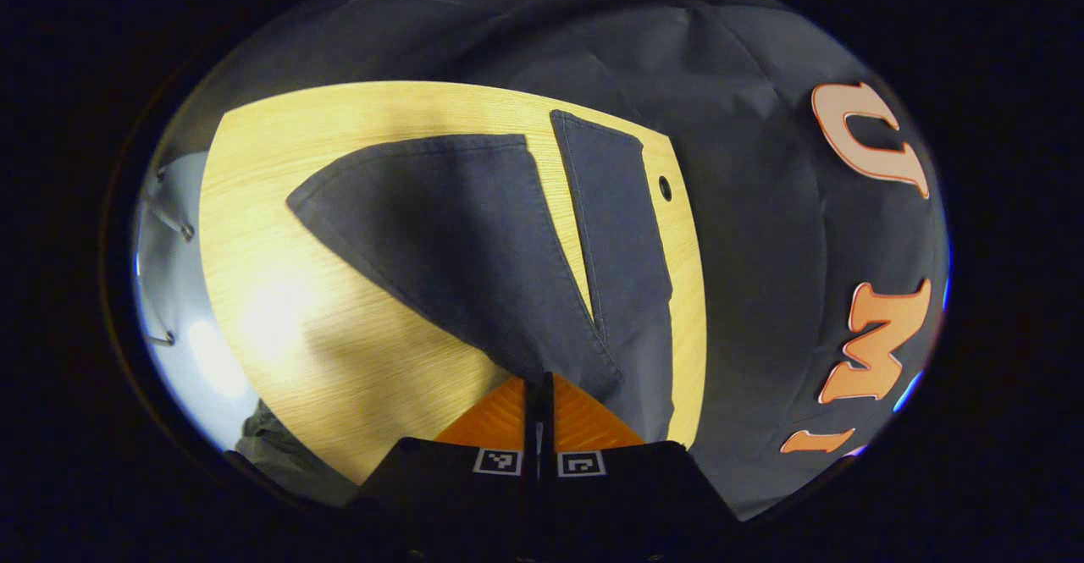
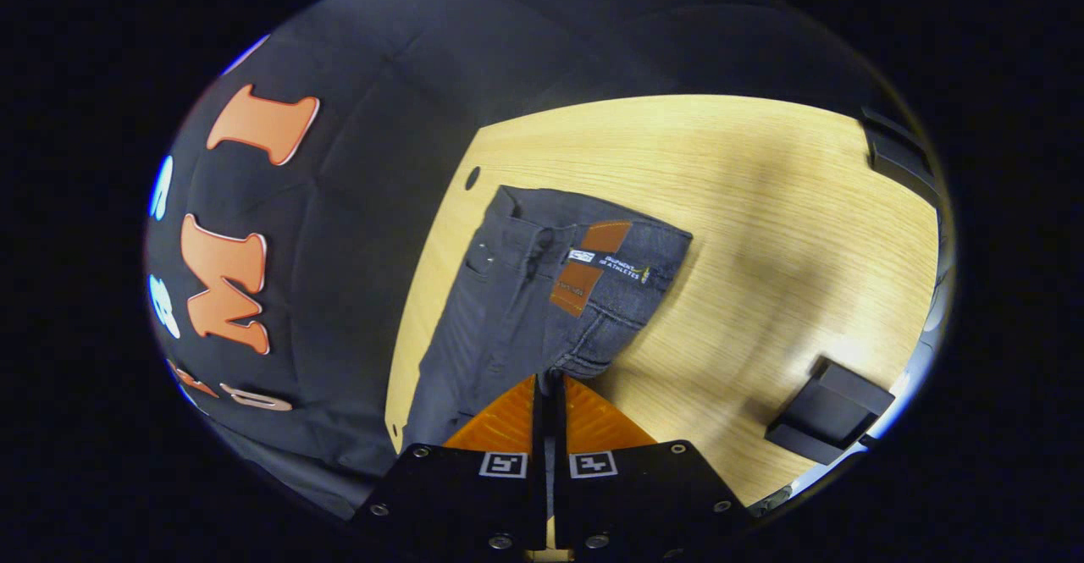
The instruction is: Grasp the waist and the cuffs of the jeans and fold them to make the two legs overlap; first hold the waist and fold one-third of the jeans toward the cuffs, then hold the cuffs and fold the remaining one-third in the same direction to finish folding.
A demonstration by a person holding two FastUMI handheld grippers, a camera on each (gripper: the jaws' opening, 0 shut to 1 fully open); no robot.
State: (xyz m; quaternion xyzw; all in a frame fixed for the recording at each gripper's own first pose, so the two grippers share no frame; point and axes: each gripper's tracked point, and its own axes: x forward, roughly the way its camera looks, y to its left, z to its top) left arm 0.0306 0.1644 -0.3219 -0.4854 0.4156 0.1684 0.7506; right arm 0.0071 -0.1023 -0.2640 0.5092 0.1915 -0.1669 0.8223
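Two dark legs of your jeans (image 1: 474, 241) splay on the worktop (image 1: 279, 309); both grippers' jaws pinch denim; the waist label is illegible.

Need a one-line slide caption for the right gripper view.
Right claw shut on dark grey denim jeans at the waist, lying on light wooden table.

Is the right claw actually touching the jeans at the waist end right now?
Touching. In the right gripper view the right claw is closed, and the jeans fabric by the waist runs straight into the closed fingertips, with no table showing between.
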